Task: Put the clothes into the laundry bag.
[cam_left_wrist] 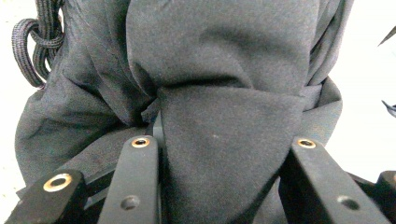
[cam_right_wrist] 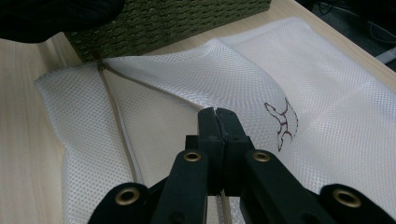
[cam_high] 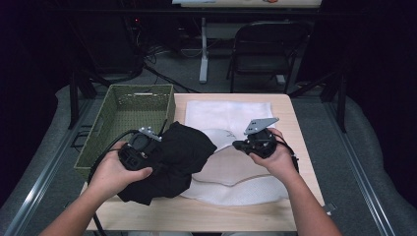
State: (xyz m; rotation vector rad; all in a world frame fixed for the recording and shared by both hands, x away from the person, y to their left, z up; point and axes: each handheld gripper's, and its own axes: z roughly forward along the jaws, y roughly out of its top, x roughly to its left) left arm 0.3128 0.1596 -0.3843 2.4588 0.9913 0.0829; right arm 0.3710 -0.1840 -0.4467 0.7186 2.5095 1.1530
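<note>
A black garment (cam_high: 172, 162) hangs bunched over the table's left half, its right side lying over a white mesh bag (cam_high: 231, 115). My left gripper (cam_high: 156, 150) is shut on the garment. In the left gripper view the black cloth (cam_left_wrist: 224, 56) is wedged between the jaws of the left gripper (cam_left_wrist: 219, 144), and a braided drawstring (cam_left_wrist: 39, 42) dangles at the upper left. My right gripper (cam_high: 238, 145) is to the right of the garment. Its jaws (cam_right_wrist: 215, 114) are shut on the upper layer of the mesh bag (cam_right_wrist: 327, 93), beside the zipper (cam_right_wrist: 116, 121).
A green woven basket (cam_high: 133, 113) stands at the table's back left, touching the bag's corner (cam_right_wrist: 163, 23). Bare wooden table (cam_high: 196, 214) lies along the near edge. A folding chair (cam_high: 265, 49) and a table leg stand beyond the far edge.
</note>
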